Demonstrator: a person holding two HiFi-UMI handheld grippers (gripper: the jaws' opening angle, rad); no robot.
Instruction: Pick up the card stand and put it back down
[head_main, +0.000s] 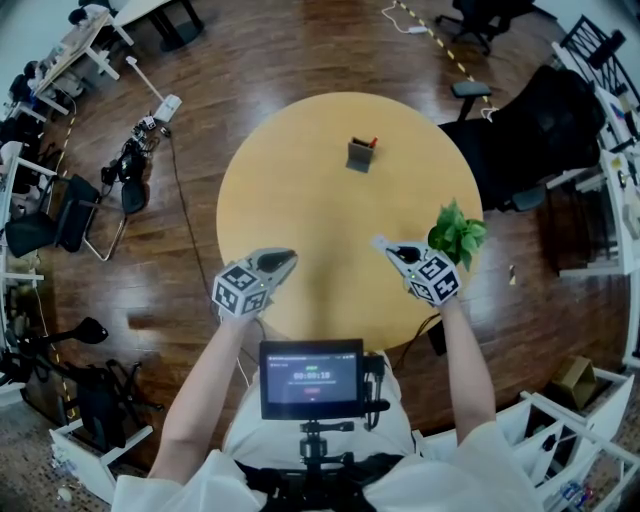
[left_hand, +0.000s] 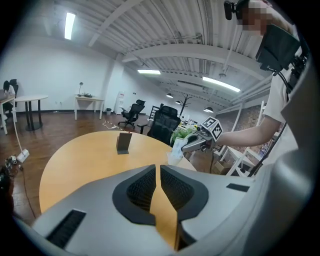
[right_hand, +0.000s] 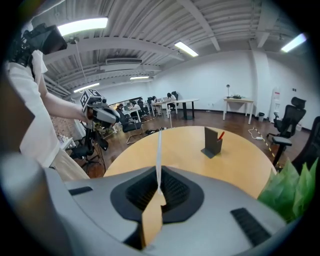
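Observation:
The card stand (head_main: 360, 155), a small dark grey upright holder with something red (head_main: 373, 142) in it, stands on the far half of the round yellow table (head_main: 300, 190). It also shows as the stand (left_hand: 123, 143) and the stand (right_hand: 212, 141) in the gripper views. Both grippers hover over the table's near edge, well short of it. My left gripper (head_main: 283, 260) has its jaws together with nothing between them (left_hand: 158, 167). My right gripper (head_main: 383, 243) is shut (right_hand: 159, 172) on a thin white card (right_hand: 159, 150) that sticks up edge-on.
A potted green plant (head_main: 457, 235) sits at the table's right edge, close beside my right gripper. A black office chair (head_main: 535, 130) stands right of the table. More chairs and cables (head_main: 130, 170) lie on the wooden floor at left. A small monitor (head_main: 311, 378) hangs at my chest.

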